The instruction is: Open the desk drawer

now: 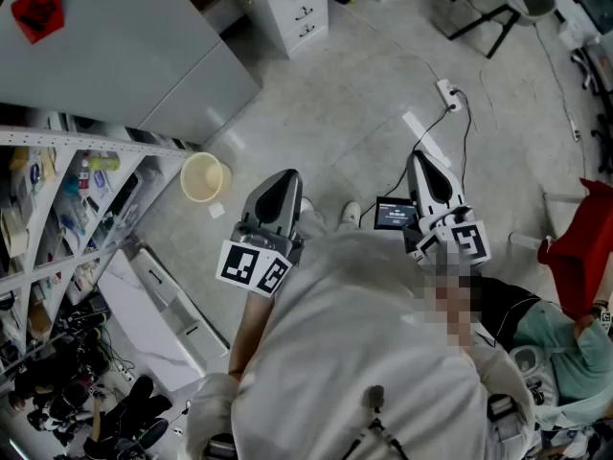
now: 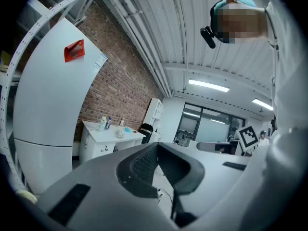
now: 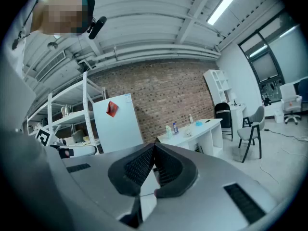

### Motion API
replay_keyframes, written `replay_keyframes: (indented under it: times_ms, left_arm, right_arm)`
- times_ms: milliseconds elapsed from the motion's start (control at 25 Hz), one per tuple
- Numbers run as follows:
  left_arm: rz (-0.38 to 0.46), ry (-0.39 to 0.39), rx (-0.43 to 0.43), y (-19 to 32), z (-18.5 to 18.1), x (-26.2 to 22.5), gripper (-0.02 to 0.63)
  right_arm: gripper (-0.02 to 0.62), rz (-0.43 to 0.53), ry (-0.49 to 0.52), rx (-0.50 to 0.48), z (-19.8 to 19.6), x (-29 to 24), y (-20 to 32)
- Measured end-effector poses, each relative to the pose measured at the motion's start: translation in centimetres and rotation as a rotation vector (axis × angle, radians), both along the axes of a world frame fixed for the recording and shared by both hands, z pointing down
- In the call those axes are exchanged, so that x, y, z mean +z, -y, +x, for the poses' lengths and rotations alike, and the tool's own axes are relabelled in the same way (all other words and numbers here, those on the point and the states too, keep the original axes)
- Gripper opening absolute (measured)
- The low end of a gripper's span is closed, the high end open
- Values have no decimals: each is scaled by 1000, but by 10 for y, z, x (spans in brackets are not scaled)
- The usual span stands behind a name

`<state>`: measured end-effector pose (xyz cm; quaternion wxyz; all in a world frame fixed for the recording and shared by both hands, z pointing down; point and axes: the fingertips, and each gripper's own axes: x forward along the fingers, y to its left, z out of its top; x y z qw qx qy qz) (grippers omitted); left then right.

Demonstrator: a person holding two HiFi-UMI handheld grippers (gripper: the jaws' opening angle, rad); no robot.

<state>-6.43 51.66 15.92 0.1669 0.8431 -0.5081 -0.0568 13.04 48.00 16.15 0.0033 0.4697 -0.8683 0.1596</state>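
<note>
Left gripper (image 1: 283, 178), right gripper (image 1: 420, 159) — both pinched closed, empty, carried level; desk drawer (image 1: 305, 12) well apart — approach likely pending.

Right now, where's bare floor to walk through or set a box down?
Widest bare floor lies between the white drawer unit, the bucket and the power strip. A smaller patch sits between the power strip's cable and the chair. Crowded: the shelving at left with clutter at its foot, and the right edge around the red object.
</note>
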Motion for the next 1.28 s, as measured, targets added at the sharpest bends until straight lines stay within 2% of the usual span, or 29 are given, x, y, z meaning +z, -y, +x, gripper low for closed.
replay_keyframes:
  times_ms: [200,400,680,920,1120,1280]
  left_arm:
    - [0,-11,2,-10,-7,-9,8]
    - [21,-13,-7,-11,-11,-20,8]
    - [5,-10,-13,-19,-11,-15,8]
    - [22,5,-40,-18,-3,-21,8]
    - [25,14,-44,-17,20,-17,8]
    - [25,13,-44,-14,36,-14,8]
  right_arm:
    - [26,19,-8,19,-1,-16,-17]
    - [26,4,-6,-2,-8,-14,-25]
    - [26,22,18,-22,-16,-17,-26]
    - [26,31,22,-39,0,-19,-22]
    - [26,42,13,-58,22,-16,-24]
    - [26,26,8,-31,46,-10,-22]
